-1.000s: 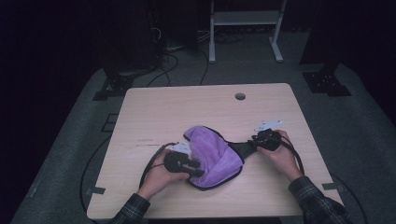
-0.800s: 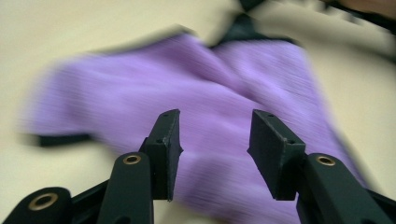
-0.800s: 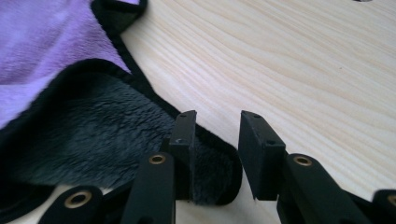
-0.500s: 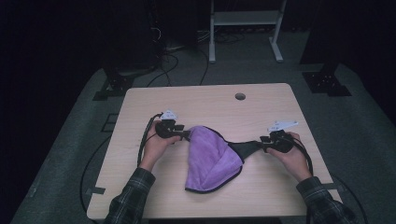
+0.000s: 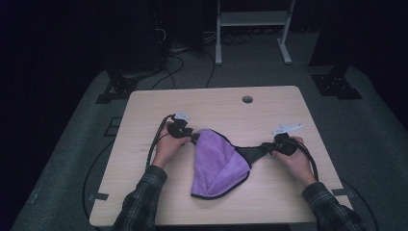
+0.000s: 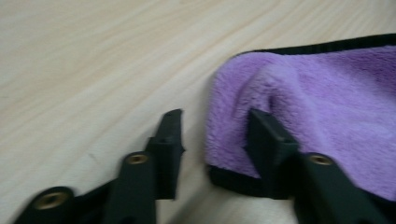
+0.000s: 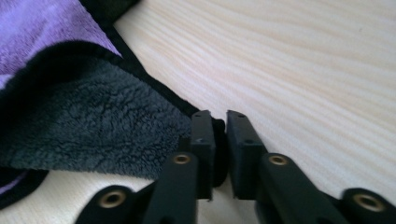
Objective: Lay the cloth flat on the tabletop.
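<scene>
In the right gripper view, fingers (image 7: 236, 154) pinch the cloth (image 7: 93, 121) corner — left gripper (image 6: 215, 135) apparently stands apart, closing, astride its edge.

Purple cloth (image 5: 219, 163) with a black edge, lying on the table.

The cloth is fleecy, purple on one face and dark grey on the other, bound all round in black. It lies near the table's middle, folded into a rounded, drooping shape. One corner is drawn out towards the right, dark side up (image 7: 88, 126), tapering to a point. The left corner (image 6: 280, 107) is humped up into a soft fold, its black hem flat against the wood.
</scene>
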The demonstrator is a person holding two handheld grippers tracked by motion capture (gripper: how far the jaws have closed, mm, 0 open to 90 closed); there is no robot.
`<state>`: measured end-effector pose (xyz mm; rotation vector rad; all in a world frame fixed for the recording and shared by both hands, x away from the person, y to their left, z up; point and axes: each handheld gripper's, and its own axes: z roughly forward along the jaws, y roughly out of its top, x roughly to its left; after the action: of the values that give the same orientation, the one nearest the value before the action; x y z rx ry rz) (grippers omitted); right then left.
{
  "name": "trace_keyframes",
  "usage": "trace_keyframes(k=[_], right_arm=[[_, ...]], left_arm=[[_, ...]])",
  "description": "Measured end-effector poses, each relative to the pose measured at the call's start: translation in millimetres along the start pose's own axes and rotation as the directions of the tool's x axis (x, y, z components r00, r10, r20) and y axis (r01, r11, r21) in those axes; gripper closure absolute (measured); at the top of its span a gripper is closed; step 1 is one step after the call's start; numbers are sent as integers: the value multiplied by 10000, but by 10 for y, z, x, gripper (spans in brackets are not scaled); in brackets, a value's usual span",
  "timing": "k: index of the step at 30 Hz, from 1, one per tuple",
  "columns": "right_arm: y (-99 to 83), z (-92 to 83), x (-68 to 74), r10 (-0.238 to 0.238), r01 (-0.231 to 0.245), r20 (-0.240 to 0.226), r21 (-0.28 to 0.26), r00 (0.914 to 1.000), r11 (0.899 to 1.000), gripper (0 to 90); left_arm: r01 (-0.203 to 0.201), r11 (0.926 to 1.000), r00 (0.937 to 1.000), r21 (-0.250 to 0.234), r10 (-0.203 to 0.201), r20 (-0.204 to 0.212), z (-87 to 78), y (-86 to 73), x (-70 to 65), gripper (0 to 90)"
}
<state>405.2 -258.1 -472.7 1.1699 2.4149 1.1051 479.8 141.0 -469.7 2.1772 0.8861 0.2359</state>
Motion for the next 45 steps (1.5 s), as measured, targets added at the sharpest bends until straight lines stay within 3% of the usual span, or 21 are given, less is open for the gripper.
trace_keyframes(k=[3, 6, 13, 20, 27, 32, 36, 41, 45], right_arm=[[17, -40, -6, 57, -57, -30, -241, 10000, 9997, 837], [29, -93, -12, 164, -167, -53, -483, 9999, 9987, 839], [150, -332, -44, 195, -173, 123, -1573, 9997, 9874, 843], [302, -538, -78, 242, -162, 293, -2495, 9993, 9682, 847], [525, -786, -121, 360, -217, 336, -3565, 9988, 9340, 847], [713, -944, -125, 330, -115, 435, -4220, 9985, 9065, 847], [918, -1072, -104, 108, 229, 726, -4471, 9973, 8942, 848], [1249, -1284, -95, -64, 634, 1152, -4988, 9933, 8644, 848], [1437, -1433, -66, -186, 901, 1381, -5331, 9902, 8413, 848]], left_arm=[[657, 9978, 9977, -81, -655, 189, 0, -16, -27, 750], [909, 9959, 9958, -3, -909, 107, -50, -23, -17, 840], [1102, 9914, 9935, -712, -1120, -219, -342, 14, 43, 865], [1042, 9766, 9917, -1883, -1163, -541, -746, 96, 88, 869], [846, 9455, 9899, -3144, -1158, -819, -1249, 227, 74, 872], [505, 9305, 9894, -3628, -960, -1086, -1530, 357, 52, 875], [208, 9115, 9875, -4108, -828, -1338, -1735, 496, 40, 876], [-174, 8834, 9822, -4682, -725, -1732, -1964, 718, 20, 878], [-521, 8660, 9788, -4973, -544, -1973, -2105, 821, -30, 878]])
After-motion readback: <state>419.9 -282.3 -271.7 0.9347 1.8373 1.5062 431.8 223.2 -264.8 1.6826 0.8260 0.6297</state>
